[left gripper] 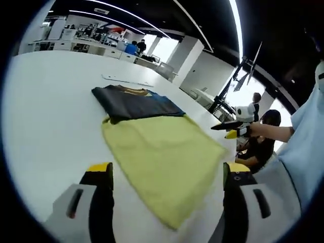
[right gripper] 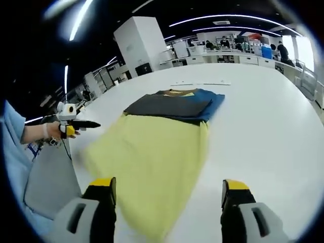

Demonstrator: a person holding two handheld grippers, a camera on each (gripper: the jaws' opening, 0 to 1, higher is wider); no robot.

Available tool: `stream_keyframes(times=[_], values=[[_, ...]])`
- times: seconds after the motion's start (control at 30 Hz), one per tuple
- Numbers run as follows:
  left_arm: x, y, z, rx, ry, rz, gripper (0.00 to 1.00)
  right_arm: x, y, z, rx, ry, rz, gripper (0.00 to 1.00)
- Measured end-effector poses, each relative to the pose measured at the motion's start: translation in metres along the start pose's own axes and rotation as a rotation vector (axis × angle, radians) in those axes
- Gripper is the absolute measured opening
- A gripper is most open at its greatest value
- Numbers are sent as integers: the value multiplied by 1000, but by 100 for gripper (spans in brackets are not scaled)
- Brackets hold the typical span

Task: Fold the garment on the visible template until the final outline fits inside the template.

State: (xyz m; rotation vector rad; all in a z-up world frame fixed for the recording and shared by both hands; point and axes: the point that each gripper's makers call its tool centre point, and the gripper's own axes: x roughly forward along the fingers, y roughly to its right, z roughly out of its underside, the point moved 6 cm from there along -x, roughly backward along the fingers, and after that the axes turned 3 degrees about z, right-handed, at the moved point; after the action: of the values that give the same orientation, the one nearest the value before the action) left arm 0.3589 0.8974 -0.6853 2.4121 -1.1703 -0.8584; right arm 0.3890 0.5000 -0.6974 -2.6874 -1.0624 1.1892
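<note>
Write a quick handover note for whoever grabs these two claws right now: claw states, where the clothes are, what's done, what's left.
Left claw: open, holding nothing, above the near end of the yellow garment.
Right claw: open, holding nothing, above the same garment.
Yellow garment lies spread flat on the white table; behind it, touching its far edge, is a stack of folded dark clothes.
Done: garment laid out.
Left: every fold. I can't make out the template outline from here.
</note>
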Motion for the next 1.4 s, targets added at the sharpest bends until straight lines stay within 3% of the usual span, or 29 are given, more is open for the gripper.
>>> stream_keyframes(times=[0.23, 0.33, 0.43, 0.63, 0.9, 1.23, 1.4], values=[[-18, 6, 28, -32, -87, 32, 80, -10, -5, 21, 16, -35, -28, 79], [-25, 7, 43, -39, -153, 33, 74, -16, -6, 30, 30, -47, -37, 71], [-29, 9, 53, -71, -174, 35, 68, -20, -6, 37, 34, -57, -39, 65], [-28, 13, 56, -137, -155, 62, 53, -25, -5, 52, 91, -59, -30, 49], [-26, 12, 65, -189, -158, 69, 35, -27, -10, 59, 101, -53, -56, 35], [-28, 11, 73, -311, -104, 74, 24, -28, -25, 67, 179, -57, -111, 20], [-27, 9, 78, -387, -90, 74, 16, -28, -24, 67, 270, -32, -106, 14]])
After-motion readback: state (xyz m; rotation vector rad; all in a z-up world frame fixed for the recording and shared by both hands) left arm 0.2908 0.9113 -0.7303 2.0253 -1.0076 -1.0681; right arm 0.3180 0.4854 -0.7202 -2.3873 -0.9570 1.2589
